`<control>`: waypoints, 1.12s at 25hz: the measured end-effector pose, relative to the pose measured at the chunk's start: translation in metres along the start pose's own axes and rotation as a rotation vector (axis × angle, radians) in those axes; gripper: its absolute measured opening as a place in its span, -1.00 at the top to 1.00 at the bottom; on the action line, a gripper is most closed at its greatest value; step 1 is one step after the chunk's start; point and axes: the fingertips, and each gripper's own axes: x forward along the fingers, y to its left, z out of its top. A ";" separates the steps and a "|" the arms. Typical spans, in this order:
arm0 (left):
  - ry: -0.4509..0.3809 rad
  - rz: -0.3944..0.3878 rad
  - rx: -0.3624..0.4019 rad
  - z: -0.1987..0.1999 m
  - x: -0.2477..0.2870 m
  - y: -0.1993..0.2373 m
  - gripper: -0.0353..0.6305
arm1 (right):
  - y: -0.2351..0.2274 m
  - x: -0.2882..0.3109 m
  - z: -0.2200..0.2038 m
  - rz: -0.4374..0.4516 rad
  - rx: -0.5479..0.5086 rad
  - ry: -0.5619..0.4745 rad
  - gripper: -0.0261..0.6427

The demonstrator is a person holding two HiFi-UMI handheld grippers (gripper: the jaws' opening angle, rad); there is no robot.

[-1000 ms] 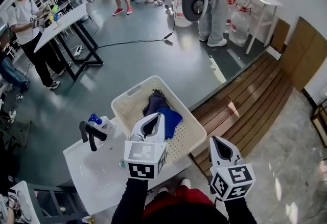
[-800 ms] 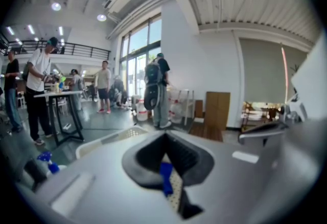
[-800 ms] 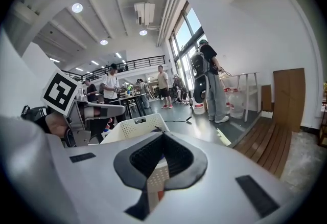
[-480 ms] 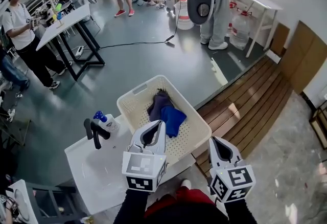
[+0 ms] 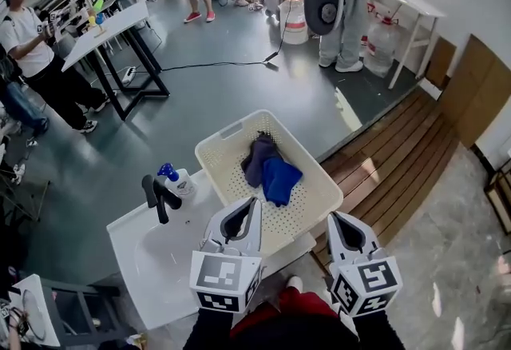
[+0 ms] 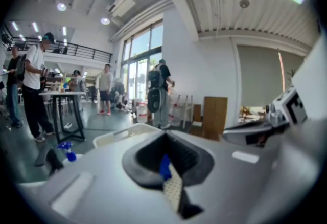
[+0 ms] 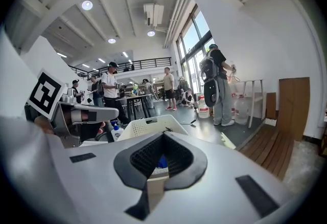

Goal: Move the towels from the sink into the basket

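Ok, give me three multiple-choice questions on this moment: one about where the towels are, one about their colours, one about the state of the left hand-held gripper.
1. Where do the towels lie?
A. in the sink
B. in the basket
C. on the floor

2. What colours are they?
A. red and yellow
B. blue and dark purple
C. white and green

3. How is the left hand-held gripper?
A. shut and empty
B. shut on a towel
C. wide open

Answers:
1. B, both lie on the basket's perforated bottom.
2. B, a blue one lies against a dark purple one.
3. A, its jaws meet with nothing between them.
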 end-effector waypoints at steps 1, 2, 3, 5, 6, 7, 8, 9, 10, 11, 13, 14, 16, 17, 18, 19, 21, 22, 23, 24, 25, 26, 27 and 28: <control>0.000 0.001 -0.001 -0.002 -0.004 0.001 0.88 | 0.005 -0.001 0.000 0.006 -0.004 -0.001 0.90; 0.001 0.002 -0.002 -0.004 -0.008 0.002 0.88 | 0.010 -0.001 0.000 0.012 -0.008 -0.002 0.90; 0.001 0.005 -0.003 -0.006 -0.012 0.003 0.88 | 0.014 -0.002 -0.001 0.019 -0.012 -0.004 0.90; 0.000 0.014 -0.005 -0.009 -0.020 0.005 0.88 | 0.023 -0.004 -0.001 0.031 -0.023 -0.006 0.90; 0.000 0.019 -0.006 -0.010 -0.024 0.006 0.88 | 0.026 -0.005 -0.002 0.036 -0.026 -0.005 0.90; 0.000 0.023 -0.007 -0.011 -0.029 0.007 0.88 | 0.029 -0.006 -0.002 0.040 -0.026 -0.005 0.90; 0.000 0.026 -0.009 -0.012 -0.033 0.008 0.88 | 0.032 -0.008 -0.003 0.043 -0.025 -0.004 0.90; 0.000 0.029 -0.011 -0.014 -0.037 0.009 0.88 | 0.035 -0.010 -0.003 0.045 -0.023 -0.003 0.90; -0.001 0.031 -0.012 -0.015 -0.041 0.009 0.88 | 0.037 -0.012 -0.004 0.046 -0.022 -0.003 0.90; -0.002 0.033 -0.014 -0.017 -0.046 0.010 0.88 | 0.040 -0.014 -0.004 0.045 -0.024 -0.004 0.90; -0.003 0.037 -0.019 -0.019 -0.054 0.011 0.88 | 0.044 -0.018 -0.005 0.042 -0.031 -0.006 0.90; -0.003 0.038 -0.023 -0.021 -0.059 0.011 0.88 | 0.047 -0.020 -0.005 0.040 -0.035 -0.007 0.90; -0.002 0.038 -0.031 -0.025 -0.067 0.011 0.88 | 0.052 -0.024 -0.006 0.041 -0.042 -0.006 0.90; -0.002 0.039 -0.036 -0.027 -0.071 0.012 0.88 | 0.056 -0.025 -0.008 0.044 -0.046 -0.004 0.90; -0.002 0.040 -0.040 -0.029 -0.075 0.012 0.88 | 0.059 -0.027 -0.009 0.047 -0.049 -0.003 0.90; -0.001 0.042 -0.045 -0.031 -0.079 0.013 0.88 | 0.062 -0.028 -0.010 0.050 -0.052 -0.001 0.90; -0.001 0.046 -0.050 -0.035 -0.087 0.014 0.88 | 0.069 -0.031 -0.013 0.056 -0.058 0.001 0.90; -0.001 0.048 -0.052 -0.037 -0.091 0.016 0.88 | 0.073 -0.033 -0.014 0.058 -0.060 0.002 0.90; 0.000 0.050 -0.054 -0.039 -0.096 0.017 0.88 | 0.077 -0.034 -0.015 0.060 -0.062 0.002 0.90; 0.001 0.053 -0.057 -0.041 -0.100 0.018 0.88 | 0.081 -0.035 -0.016 0.062 -0.064 0.002 0.90; 0.003 0.057 -0.060 -0.043 -0.105 0.020 0.88 | 0.084 -0.036 -0.016 0.064 -0.066 0.002 0.90; 0.005 0.060 -0.064 -0.045 -0.110 0.021 0.88 | 0.088 -0.038 -0.016 0.066 -0.068 0.001 0.90; 0.008 0.063 -0.069 -0.048 -0.114 0.023 0.88 | 0.091 -0.039 -0.016 0.067 -0.070 0.001 0.90; 0.010 0.067 -0.073 -0.050 -0.118 0.024 0.88 | 0.094 -0.041 -0.016 0.068 -0.072 0.001 0.90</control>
